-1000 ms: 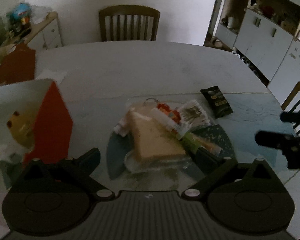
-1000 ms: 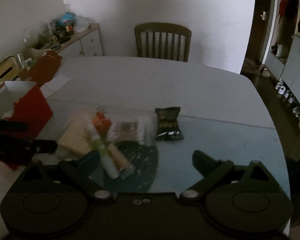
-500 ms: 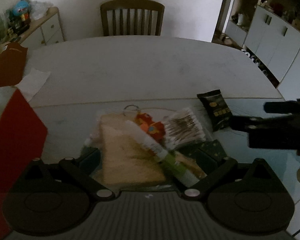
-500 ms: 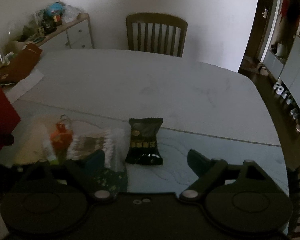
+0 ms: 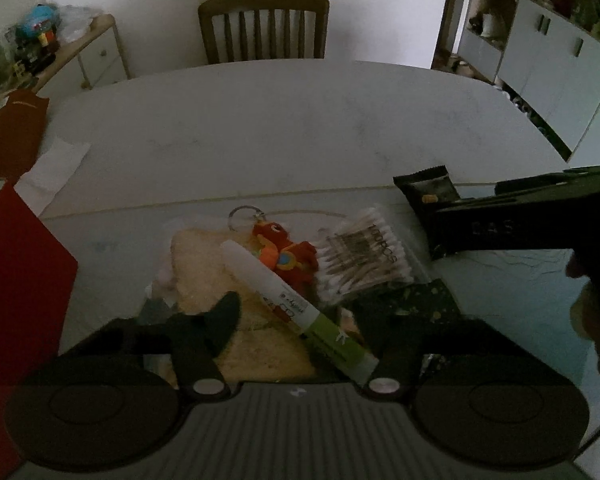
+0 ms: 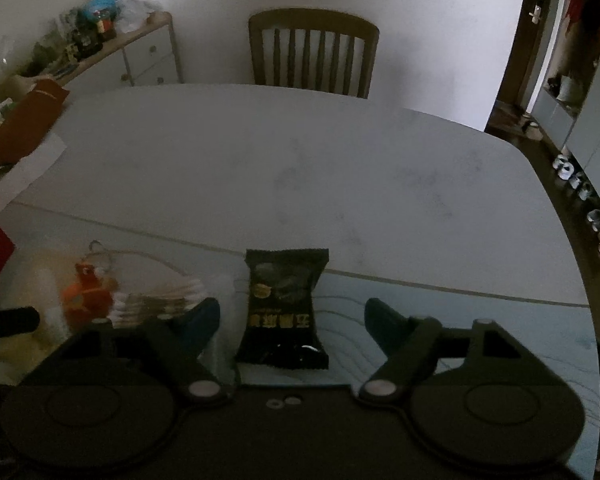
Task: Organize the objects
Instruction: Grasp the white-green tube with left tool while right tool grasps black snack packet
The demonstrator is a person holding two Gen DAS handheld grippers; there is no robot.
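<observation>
A: Why do we have the right gripper (image 6: 292, 316) lined up like this?

B: So the black foil snack packet (image 6: 283, 306) lies flat on the desk (image 6: 300, 168) right between our spread jaws, its length running along the fingers. Nothing touches it yet, as far as we can tell.

A: And the left gripper (image 5: 296, 312)?

B: Its jaws are spread too, hovering over the heap: the white tube with a green end (image 5: 290, 304) runs slantwise between them, resting on the pale yellow sponge-like block (image 5: 220, 280). Just beyond the jaws lie the red plush keychain (image 5: 284, 250) and the clear bag of cotton swabs (image 5: 364, 256).

A: Why both at once?

B: We judge each hand is set to take one piece, so the pile can be sorted apart.
</observation>
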